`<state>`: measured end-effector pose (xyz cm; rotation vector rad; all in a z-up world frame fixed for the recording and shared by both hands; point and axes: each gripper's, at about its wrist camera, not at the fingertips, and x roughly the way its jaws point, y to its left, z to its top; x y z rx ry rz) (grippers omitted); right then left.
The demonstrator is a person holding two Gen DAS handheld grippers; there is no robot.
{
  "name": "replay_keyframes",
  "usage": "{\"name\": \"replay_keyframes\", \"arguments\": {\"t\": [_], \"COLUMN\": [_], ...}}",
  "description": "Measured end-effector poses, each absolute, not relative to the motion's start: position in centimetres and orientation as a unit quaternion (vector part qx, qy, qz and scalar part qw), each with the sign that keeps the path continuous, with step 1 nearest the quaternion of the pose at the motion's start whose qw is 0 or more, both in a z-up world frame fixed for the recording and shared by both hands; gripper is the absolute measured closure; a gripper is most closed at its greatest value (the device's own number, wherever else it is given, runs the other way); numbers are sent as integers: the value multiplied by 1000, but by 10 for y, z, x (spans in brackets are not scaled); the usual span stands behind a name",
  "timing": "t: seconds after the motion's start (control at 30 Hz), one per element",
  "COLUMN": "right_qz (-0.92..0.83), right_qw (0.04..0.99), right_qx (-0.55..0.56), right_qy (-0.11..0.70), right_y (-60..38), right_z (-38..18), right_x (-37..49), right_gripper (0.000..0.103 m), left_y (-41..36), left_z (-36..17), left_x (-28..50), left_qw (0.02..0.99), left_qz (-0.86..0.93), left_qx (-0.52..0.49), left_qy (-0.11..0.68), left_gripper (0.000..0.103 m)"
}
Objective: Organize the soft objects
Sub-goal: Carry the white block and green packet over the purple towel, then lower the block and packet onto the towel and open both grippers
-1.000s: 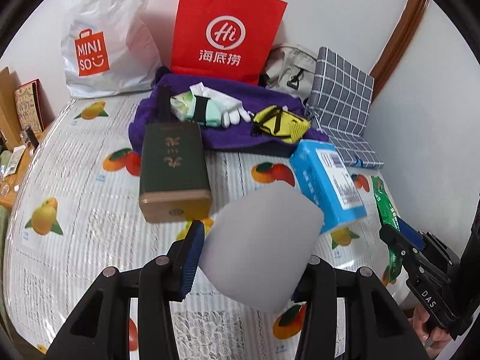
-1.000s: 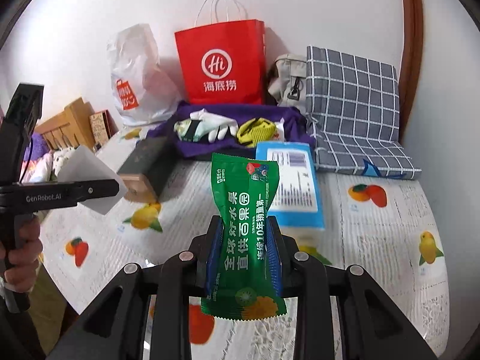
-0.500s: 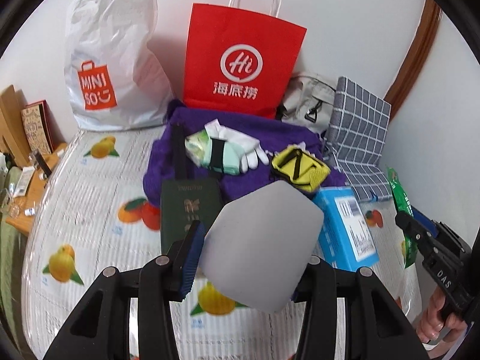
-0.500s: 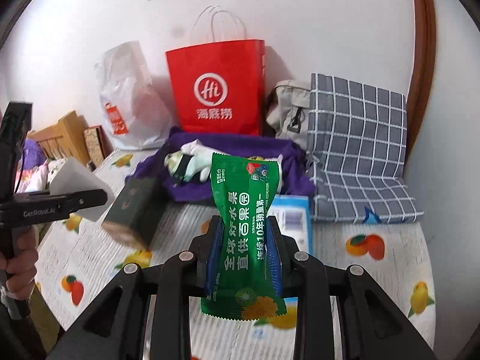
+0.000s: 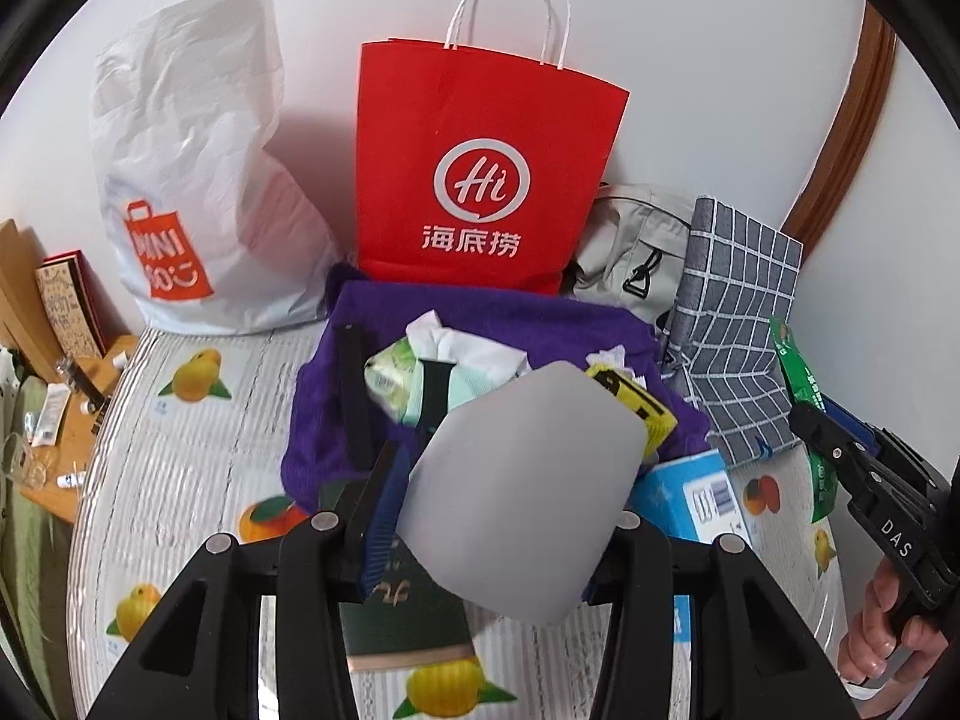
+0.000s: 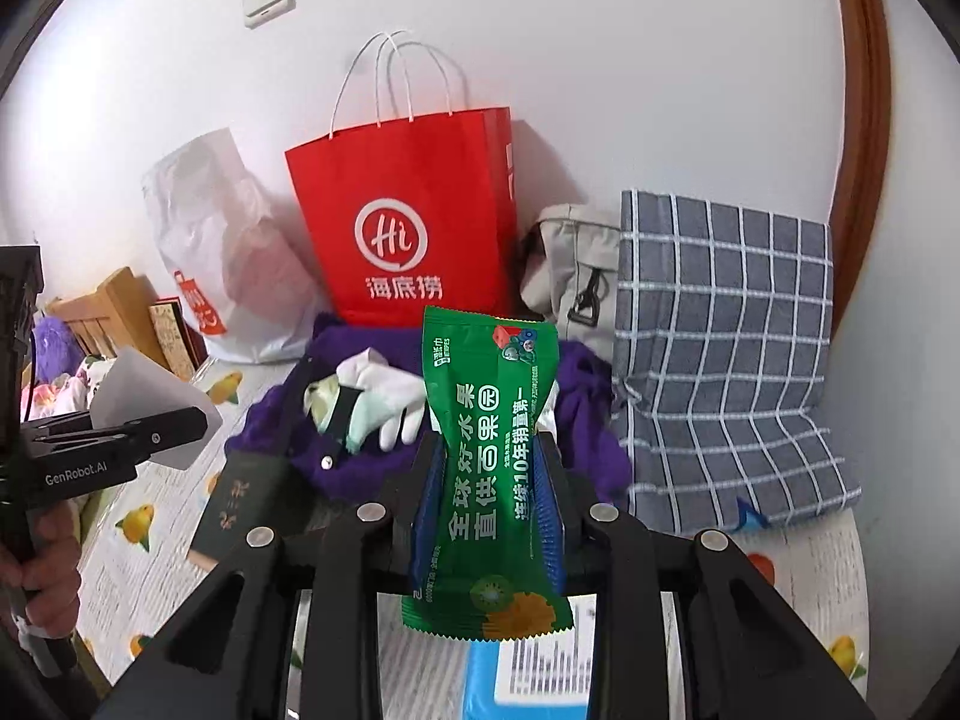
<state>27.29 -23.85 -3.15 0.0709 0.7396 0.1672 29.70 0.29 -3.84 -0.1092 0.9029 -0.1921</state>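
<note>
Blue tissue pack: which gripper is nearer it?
Right. The right gripper hangs directly above the blue tissue pack; the left gripper is off to the pack's side.

Two bags: red paper bag (image 5: 489, 174), white plastic bag (image 5: 192, 180).

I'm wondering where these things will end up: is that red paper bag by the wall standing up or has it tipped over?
Standing. The red paper bag is upright against the wall, handles up, logo level. Whether anything is inside cannot be seen.
</note>
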Motion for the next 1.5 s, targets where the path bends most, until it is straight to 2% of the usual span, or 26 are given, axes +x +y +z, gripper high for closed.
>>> {"name": "replay_keyframes", "arguments": {"t": [0.53,1.1,1.5], "right_qz": [102,96,116], "right_qw": [923,891,870], "right_qx": [52,69,106], "right_qy": [366,438,467], "right_y": [-242,-257,-252], "right_z": [-32,-113,-147], "right_x": [346,411,429], "right_gripper": [73,73,71], "left_y": [-11,-6,-7], "left_z": [-49,-91,-120], "left_x": [365,407,424], "left_qw": [887,864,834], "left_qz": [-105,-105,-128], "left_qx": [-59,-64,-87], "left_qy": [446,488,529], "left_gripper": [59,59,58]}}
